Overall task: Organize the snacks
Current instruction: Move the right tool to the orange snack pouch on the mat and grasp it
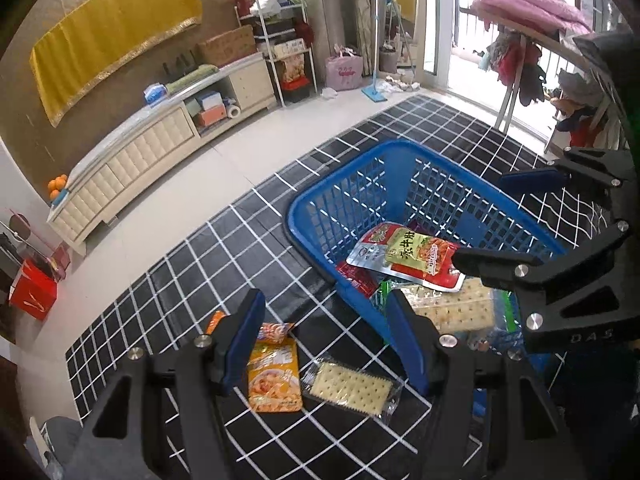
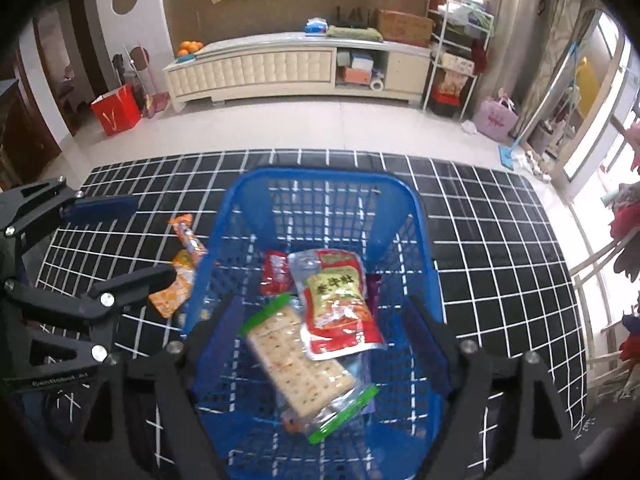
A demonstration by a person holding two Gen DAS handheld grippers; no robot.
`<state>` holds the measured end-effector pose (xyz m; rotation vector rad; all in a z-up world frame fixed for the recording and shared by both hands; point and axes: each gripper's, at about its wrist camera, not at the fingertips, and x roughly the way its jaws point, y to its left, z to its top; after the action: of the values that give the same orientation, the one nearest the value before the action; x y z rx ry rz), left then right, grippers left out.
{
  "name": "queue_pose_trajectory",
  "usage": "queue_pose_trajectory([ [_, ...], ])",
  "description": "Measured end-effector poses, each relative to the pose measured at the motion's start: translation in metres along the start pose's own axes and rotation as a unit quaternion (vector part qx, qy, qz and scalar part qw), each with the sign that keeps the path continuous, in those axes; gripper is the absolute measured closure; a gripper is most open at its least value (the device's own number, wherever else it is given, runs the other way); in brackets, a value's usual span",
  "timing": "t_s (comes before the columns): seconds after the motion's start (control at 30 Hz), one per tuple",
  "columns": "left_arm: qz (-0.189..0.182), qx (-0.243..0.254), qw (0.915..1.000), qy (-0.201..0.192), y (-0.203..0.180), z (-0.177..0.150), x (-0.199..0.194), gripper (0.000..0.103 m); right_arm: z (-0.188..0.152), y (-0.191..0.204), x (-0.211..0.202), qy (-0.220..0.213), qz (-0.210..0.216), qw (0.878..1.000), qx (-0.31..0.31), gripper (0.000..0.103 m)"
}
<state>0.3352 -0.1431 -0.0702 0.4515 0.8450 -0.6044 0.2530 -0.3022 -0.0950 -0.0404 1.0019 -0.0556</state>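
Note:
A blue plastic basket (image 1: 360,168) (image 2: 320,176) stands on a black grid mat. In it lie a red-and-green snack pouch (image 2: 336,300) (image 1: 408,256), a small red packet (image 2: 274,272) and a green-edged cracker pack (image 2: 300,356), blurred. My right gripper (image 2: 320,312) (image 1: 500,220) hangs over the basket, open, its pads clear of the cracker pack. My left gripper (image 1: 324,304) (image 2: 136,240) is open and empty beside the basket's left wall. Below it on the mat lie an orange packet (image 1: 274,376), a clear cracker pack (image 1: 352,388) and an orange stick snack (image 2: 188,234).
The mat (image 2: 500,240) ends at a tiled floor. A cream TV cabinet (image 2: 280,68) lines the far wall, with a red bag (image 2: 116,110) to its left and a wire shelf (image 2: 452,52) to its right. A clothes rack (image 1: 528,40) stands near the balcony door.

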Motion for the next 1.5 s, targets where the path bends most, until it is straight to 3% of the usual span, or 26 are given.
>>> queue_pose_trajectory([
  [0.33,0.036,-0.022,0.999,-0.009,0.048,-0.046,-0.049,0.042,0.003,0.069,-0.028,-0.024,0.022,0.999,-0.043,0.014],
  [0.67,0.061,-0.064,0.9956,0.032,0.108,-0.114,-0.055,0.042,0.006,0.158,0.002,-0.004,0.062,0.995,-0.077,0.014],
  [0.8,0.058,-0.087,0.9932,0.051,0.127,-0.134,-0.044,0.042,0.003,0.178,0.027,0.017,0.066,0.995,-0.076,0.014],
  [0.93,0.058,-0.106,0.9899,0.075,0.147,-0.149,-0.026,0.042,0.003,0.189,0.064,0.058,0.088,0.994,-0.038,0.014],
  [1.07,0.054,-0.131,0.9853,0.095,0.168,-0.156,0.0,0.042,0.006,0.196,0.09,0.072,0.081,0.994,-0.006,0.014],
  [1.5,0.023,-0.152,0.9787,0.136,0.197,-0.148,0.08,0.042,0.023,0.173,0.183,0.178,0.078,0.977,0.09,0.014],
])
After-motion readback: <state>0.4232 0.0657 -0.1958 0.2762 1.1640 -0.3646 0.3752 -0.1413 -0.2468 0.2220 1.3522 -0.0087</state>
